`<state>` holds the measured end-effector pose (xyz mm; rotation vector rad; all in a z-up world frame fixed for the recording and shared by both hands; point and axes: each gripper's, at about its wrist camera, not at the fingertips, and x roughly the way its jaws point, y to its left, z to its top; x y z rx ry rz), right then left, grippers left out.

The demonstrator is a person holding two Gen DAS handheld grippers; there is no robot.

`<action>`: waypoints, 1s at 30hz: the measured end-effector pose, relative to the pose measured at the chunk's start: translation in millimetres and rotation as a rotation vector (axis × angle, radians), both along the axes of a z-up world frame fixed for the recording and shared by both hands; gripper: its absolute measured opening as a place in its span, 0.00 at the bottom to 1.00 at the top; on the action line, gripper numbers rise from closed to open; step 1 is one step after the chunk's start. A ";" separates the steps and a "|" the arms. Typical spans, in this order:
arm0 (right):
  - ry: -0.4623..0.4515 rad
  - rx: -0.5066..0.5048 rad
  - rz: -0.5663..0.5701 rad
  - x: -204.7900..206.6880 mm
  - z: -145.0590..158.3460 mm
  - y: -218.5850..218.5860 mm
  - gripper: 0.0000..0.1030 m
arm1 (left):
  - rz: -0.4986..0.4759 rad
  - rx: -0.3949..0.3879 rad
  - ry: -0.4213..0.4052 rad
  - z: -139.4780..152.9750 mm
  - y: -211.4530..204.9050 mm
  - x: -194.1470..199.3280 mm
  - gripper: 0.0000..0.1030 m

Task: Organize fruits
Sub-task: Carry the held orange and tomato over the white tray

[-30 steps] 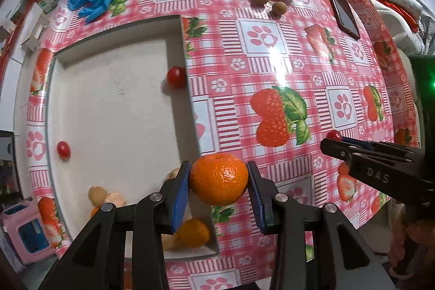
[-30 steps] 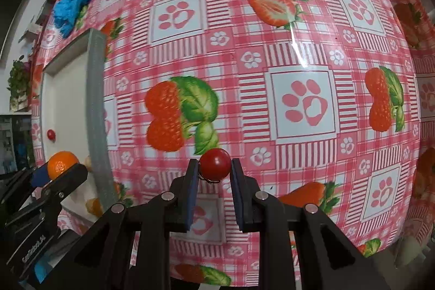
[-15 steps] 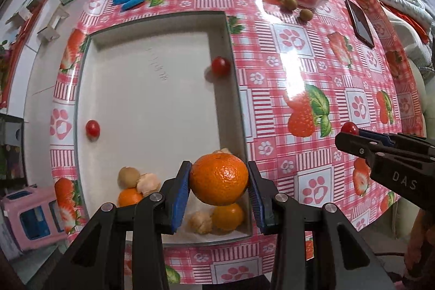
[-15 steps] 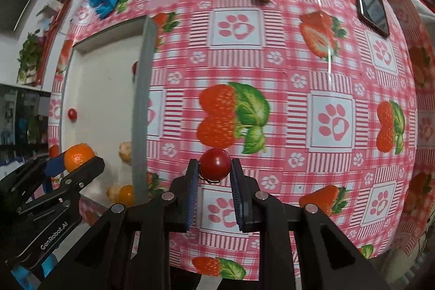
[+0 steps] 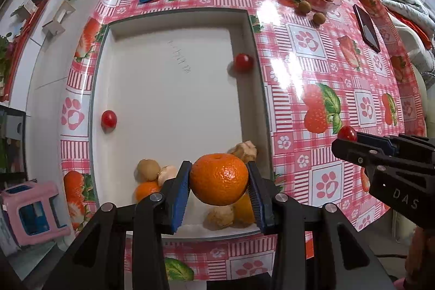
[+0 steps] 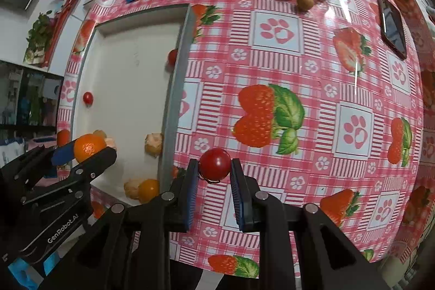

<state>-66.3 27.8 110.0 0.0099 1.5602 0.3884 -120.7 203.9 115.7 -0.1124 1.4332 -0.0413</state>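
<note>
Left tongs (image 5: 218, 182) carrying the mandarin (image 5: 218, 178) have slid fully over the white tray (image 5: 174, 26), at its 6 o'clock fruit pile. Right tongs (image 6: 214, 167) pinching a cherry tomato (image 6: 214, 163) trail at 3 o'clock above the counter (image 6: 312, 67), so drops look close.

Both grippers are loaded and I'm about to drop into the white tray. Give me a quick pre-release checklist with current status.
1. Left gripper clamped on the orange: ok.
2. Right gripper clamped on the cherry tomato: ok.
3. Orange above the white tray: ok, over its near end.
4. Cherry tomato above the tray: not ok, it hangs over the tablecloth beside the rim.
5. Landing spot free under the orange: not ok, fruit pile directly beneath.
6. Height above the tray: cannot tell.
</note>
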 end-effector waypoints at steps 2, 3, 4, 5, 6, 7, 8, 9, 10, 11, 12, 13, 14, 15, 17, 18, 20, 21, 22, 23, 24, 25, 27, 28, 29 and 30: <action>-0.001 0.001 0.009 -1.4 0.5 4.2 0.24 | 0.004 0.000 0.002 -0.6 3.1 -1.5 0.40; 0.000 0.003 0.014 -2.1 1.0 6.7 0.24 | 0.006 0.001 0.002 -0.8 5.1 -2.4 0.40; 0.001 0.004 0.019 -2.7 1.4 8.8 0.24 | 0.008 0.003 0.002 -1.0 7.1 -3.2 0.40; 0.002 0.006 0.023 -3.3 1.7 10.7 0.24 | 0.012 0.005 0.001 -1.2 9.4 -4.3 0.40; 0.002 0.007 0.027 -3.9 2.3 12.6 0.24 | 0.015 0.006 0.001 -1.4 11.7 -5.5 0.40; 0.002 0.009 0.035 -4.6 2.8 15.6 0.24 | 0.019 0.007 0.001 -1.7 14.5 -6.4 0.40; 0.002 0.010 0.039 -5.3 3.5 17.6 0.24 | 0.022 0.009 0.002 -2.1 17.1 -7.3 0.40; 0.002 0.011 0.043 -5.8 4.0 19.6 0.24 | 0.026 0.010 0.003 -2.5 19.8 -8.5 0.40; 0.002 0.013 0.047 -6.3 4.5 22.0 0.24 | 0.030 0.011 0.005 -3.0 22.6 -9.6 0.40; 0.002 0.014 0.052 -6.6 4.6 24.5 0.24 | 0.034 0.012 0.006 -3.6 25.2 -10.8 0.40; 0.003 0.016 0.055 -6.8 4.7 26.4 0.24 | 0.037 0.013 0.009 -4.1 27.7 -11.7 0.40; 0.004 0.017 0.058 -6.9 5.0 29.2 0.24 | 0.040 0.013 0.011 -4.6 30.1 -12.9 0.40; 0.004 0.019 0.060 -7.0 5.1 31.2 0.24 | 0.043 0.014 0.012 -5.1 32.4 -13.9 0.40; 0.004 0.020 0.063 -7.0 5.3 33.4 0.24 | 0.045 0.015 0.015 -5.6 34.7 -14.7 0.40; 0.003 0.022 0.071 -7.0 6.0 38.9 0.24 | 0.047 0.015 0.017 -5.8 38.3 -15.4 0.40; 0.002 0.024 0.074 -7.0 6.2 41.6 0.24 | 0.047 0.016 0.016 -5.8 39.9 -15.7 0.40; 0.002 0.027 0.082 -7.3 6.7 46.8 0.24 | 0.046 0.018 0.014 -5.2 43.4 -15.6 0.40; 0.002 0.027 0.084 -7.4 6.6 49.1 0.24 | 0.047 0.019 0.013 -5.2 44.4 -15.2 0.40; 0.003 0.028 0.087 -7.6 6.0 52.3 0.24 | 0.046 0.020 0.013 -5.4 46.3 -15.5 0.40; 0.005 0.029 0.089 -7.7 5.3 54.6 0.24 | 0.046 0.020 0.014 -5.8 47.7 -15.4 0.40; 0.007 0.029 0.089 -8.2 4.7 56.2 0.24 | 0.046 0.021 0.016 -6.4 49.3 -15.7 0.40; 0.010 0.028 0.091 -8.3 3.8 58.5 0.24 | 0.046 0.020 0.020 -7.7 51.3 -16.3 0.40; 0.013 0.028 0.095 -8.3 2.5 62.1 0.24 | 0.047 0.020 0.023 -8.9 54.5 -16.8 0.40; 0.015 0.028 0.098 -8.0 1.7 64.7 0.24 | 0.048 0.019 0.025 -9.7 56.4 -16.9 0.40; 0.015 0.027 0.100 -7.6 1.2 66.1 0.24 | 0.048 0.019 0.025 -9.9 57.0 -16.8 0.40; 0.016 0.027 0.102 -7.5 1.0 67.6 0.24 | 0.048 0.020 0.026 -10.3 58.3 -16.8 0.40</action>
